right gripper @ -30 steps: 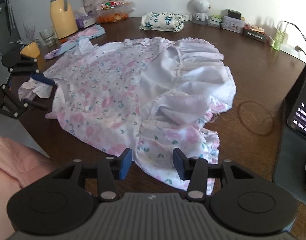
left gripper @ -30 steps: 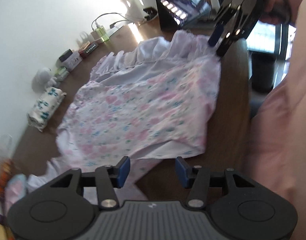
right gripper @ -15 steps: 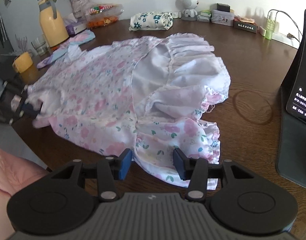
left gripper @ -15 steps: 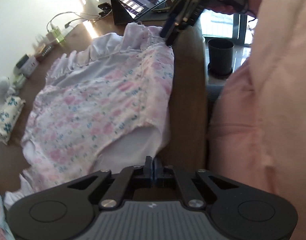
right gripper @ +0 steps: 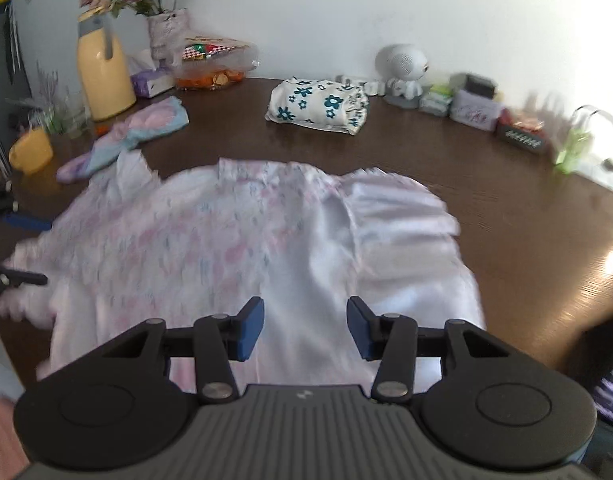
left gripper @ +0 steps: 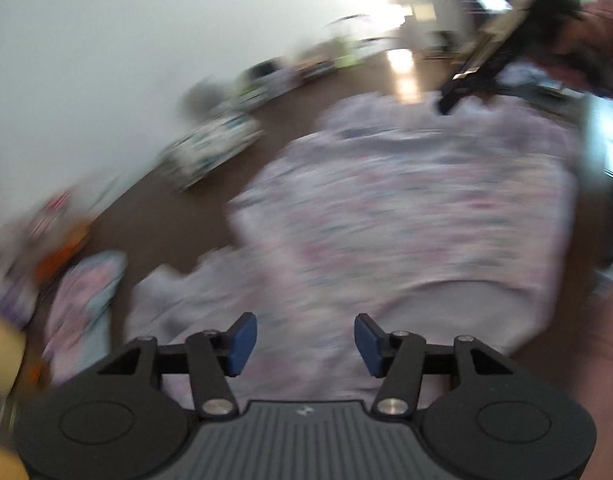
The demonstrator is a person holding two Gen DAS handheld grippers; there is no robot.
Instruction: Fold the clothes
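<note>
A pink floral dress (right gripper: 194,240) with a white lining (right gripper: 390,240) lies spread on the dark wooden table (right gripper: 506,216). My right gripper (right gripper: 305,328) hovers open over its near white part, with nothing pinched between the blue pads. In the blurred left wrist view, my left gripper (left gripper: 305,340) has its jaws opening above the dress (left gripper: 406,216). Cloth shows below the gap, but the pads do not press on it. The left gripper (right gripper: 24,250) also shows at the dress's left edge. A hand holds the right gripper (left gripper: 466,80) at the far end.
Along the wall stand a yellow flask (right gripper: 104,76), a vase of flowers (right gripper: 166,32), a snack bag (right gripper: 214,68), a folded floral cloth (right gripper: 318,106), a white toy (right gripper: 402,70) and small boxes (right gripper: 474,106). A pastel garment (right gripper: 126,136) and a yellow cup (right gripper: 30,152) sit at the left.
The left gripper, shut at the dress's edge half a second ago, now stands open and has swung over the dress. The right gripper moved forward over the dress, from its hem to its white part.
</note>
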